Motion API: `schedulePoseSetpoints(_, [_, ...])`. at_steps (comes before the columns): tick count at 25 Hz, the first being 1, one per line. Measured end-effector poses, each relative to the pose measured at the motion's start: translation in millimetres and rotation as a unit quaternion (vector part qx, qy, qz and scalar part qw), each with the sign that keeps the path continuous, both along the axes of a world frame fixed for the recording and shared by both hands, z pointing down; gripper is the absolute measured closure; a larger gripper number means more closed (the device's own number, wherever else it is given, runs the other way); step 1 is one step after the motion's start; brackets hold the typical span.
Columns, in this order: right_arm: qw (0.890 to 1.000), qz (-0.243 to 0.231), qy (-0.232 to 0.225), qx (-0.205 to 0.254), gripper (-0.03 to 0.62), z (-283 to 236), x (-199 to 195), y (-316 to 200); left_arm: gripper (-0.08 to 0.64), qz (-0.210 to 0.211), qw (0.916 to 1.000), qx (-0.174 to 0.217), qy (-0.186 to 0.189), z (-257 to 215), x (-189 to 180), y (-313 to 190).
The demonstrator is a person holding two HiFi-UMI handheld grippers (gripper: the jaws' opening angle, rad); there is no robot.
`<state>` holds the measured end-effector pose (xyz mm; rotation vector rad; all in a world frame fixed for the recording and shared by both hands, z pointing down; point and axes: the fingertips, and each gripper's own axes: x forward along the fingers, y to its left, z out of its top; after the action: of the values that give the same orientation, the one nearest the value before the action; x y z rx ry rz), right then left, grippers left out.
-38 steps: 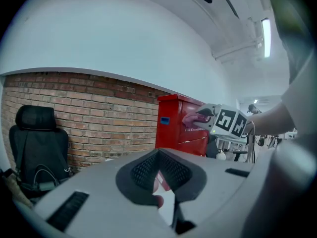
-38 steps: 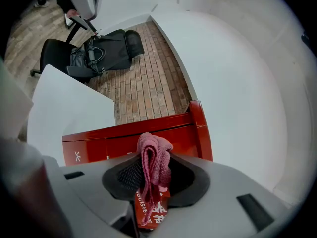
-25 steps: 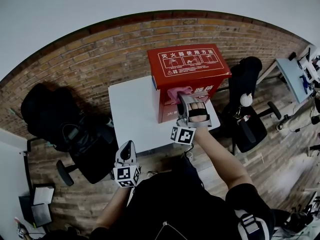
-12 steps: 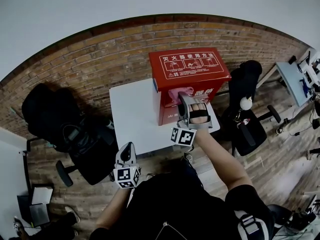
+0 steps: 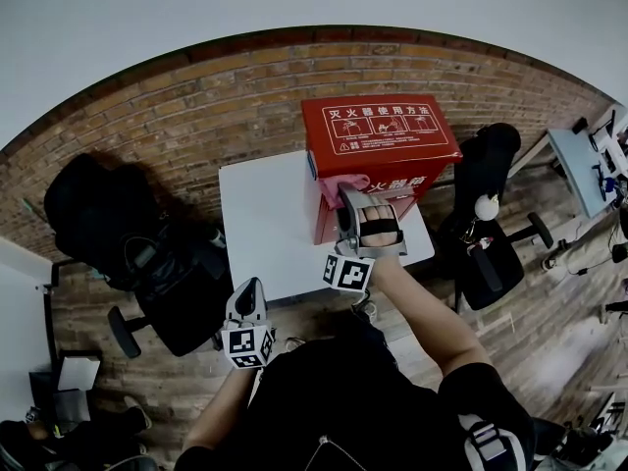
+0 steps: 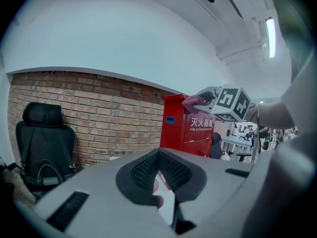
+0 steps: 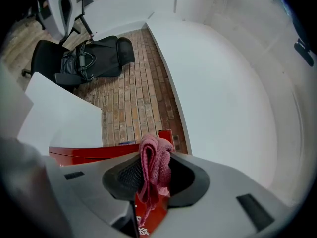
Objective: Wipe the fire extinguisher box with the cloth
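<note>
A red fire extinguisher box point(image 5: 381, 135) stands on a white table point(image 5: 263, 226) against the brick wall. My right gripper point(image 5: 351, 202) is shut on a bunched pink cloth point(image 5: 340, 185) and holds it against the upper left of the box's front face. In the right gripper view the cloth point(image 7: 154, 163) hangs between the jaws over the box's red edge point(image 7: 94, 152). My left gripper point(image 5: 247, 314) hovers low near the table's front edge, shut and empty. From the left gripper view the box point(image 6: 184, 129) and the cloth point(image 6: 193, 102) show ahead.
A black office chair point(image 5: 147, 253) with a bag stands left of the table, another chair point(image 5: 486, 226) right of it. A brick wall point(image 5: 196, 116) runs behind. A desk point(image 5: 587, 155) sits far right.
My right gripper has slid the cloth a little to the left across the box's front face. The left gripper has stayed where it was.
</note>
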<state>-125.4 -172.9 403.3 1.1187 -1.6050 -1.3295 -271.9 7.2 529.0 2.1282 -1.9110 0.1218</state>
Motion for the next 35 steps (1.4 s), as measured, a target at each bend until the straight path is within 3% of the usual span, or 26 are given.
schedulePoseSetpoints(35, [0.997, 0.014, 0.027, -0.075, 0.469, 86.0, -3.8, -3.8, 0.538, -0.012, 0.9999, -0.009, 0.000, 10.8, -15.0, 3.3])
